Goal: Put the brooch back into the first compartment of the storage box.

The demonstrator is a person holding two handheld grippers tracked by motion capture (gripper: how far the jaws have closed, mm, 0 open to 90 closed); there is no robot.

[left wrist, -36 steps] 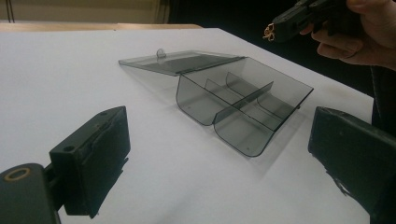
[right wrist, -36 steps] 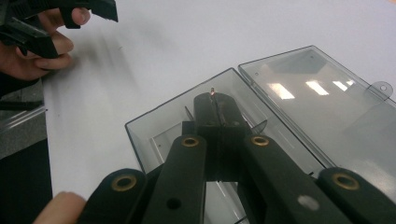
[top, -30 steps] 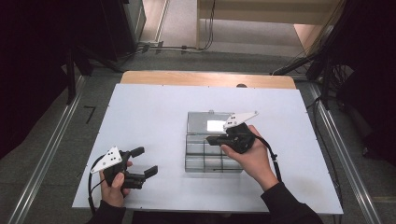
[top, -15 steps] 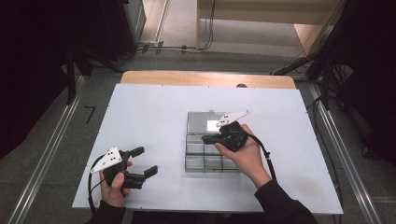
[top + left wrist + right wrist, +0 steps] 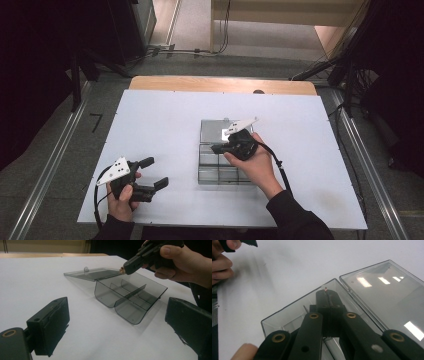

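Since the earlier frame the right gripper point(image 5: 216, 148) has slid a little toward the left over the box, while the left gripper point(image 5: 157, 173) has stayed where it was near the front left corner of the white table point(image 5: 150, 125). That left gripper rests in the person's left hand point(image 5: 122, 197), low over the table and well apart from the box; its jaws stand wide open with nothing between them, and its own view looks between them across bare table to the box. To its right, about midway along the table and nearer the front edge than the back, lies the clear smoky plastic compartment box point(image 5: 218, 162), its hinged lid point(image 5: 214, 131) folded open and lying flat on the table on the far side. Dividers split the tray into several cells, which look empty. Above the tray's far cells, near the hinge, the right gripper hovers in the right hand point(image 5: 257, 165), jaws pressed together on a tiny metallic part point(image 5: 122, 269) that peeks out at their tips point(image 5: 326, 289); what it is exactly I cannot tell.
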